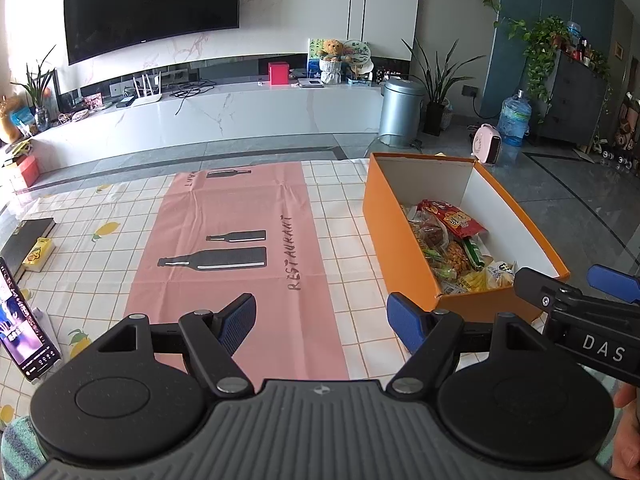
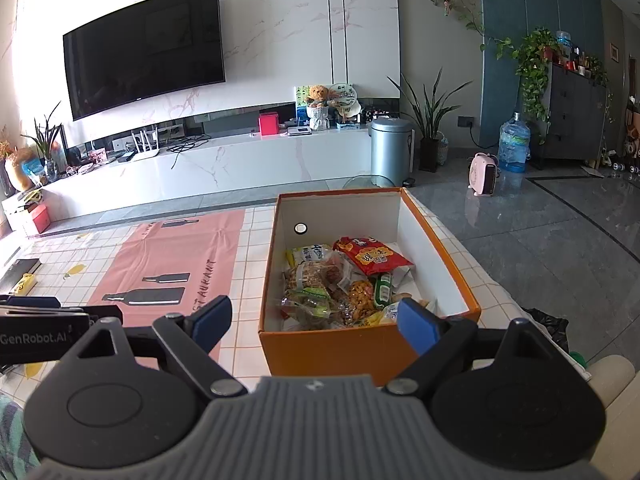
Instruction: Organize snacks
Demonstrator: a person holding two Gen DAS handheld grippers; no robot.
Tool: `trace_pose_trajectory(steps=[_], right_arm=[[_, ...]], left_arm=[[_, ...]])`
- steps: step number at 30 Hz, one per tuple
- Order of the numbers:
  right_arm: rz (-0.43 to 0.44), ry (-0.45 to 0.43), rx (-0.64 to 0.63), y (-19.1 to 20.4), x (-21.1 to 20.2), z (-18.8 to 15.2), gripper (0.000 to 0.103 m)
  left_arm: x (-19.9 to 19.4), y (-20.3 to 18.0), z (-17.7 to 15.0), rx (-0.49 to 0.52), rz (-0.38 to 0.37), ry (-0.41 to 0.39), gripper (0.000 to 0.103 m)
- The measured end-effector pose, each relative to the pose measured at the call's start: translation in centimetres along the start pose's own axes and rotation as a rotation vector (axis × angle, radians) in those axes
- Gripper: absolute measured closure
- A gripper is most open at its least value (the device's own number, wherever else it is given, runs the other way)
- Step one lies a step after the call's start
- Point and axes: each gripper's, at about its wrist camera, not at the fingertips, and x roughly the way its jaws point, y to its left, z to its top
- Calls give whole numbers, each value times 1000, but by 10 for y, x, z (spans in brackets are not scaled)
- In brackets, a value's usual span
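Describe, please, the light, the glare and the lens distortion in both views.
Left wrist view: daylight overexposes the upper left wall beside the television; the white console bows strongly. Right wrist view: the glossy floor reflects the window light, straight wall panels curve, and the snacks in the orange box stay sharp and evenly lit.

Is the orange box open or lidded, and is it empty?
Open, not empty: the orange box has no lid on it, and snack packets cover its floor.

Both grippers hang side by side, level and pointing forward. The left gripper (image 1: 322, 316) has its jaws spread wide, holding nothing; the right gripper (image 2: 314, 322) likewise gapes empty.
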Motion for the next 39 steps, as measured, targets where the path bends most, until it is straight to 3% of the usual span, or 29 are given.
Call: trace_pose_trajectory(steps=[39], right_arm=[[10,-6,-58,16,-3,3,16]], left_arm=[[-3,10,0,-20,-9,-6,15]])
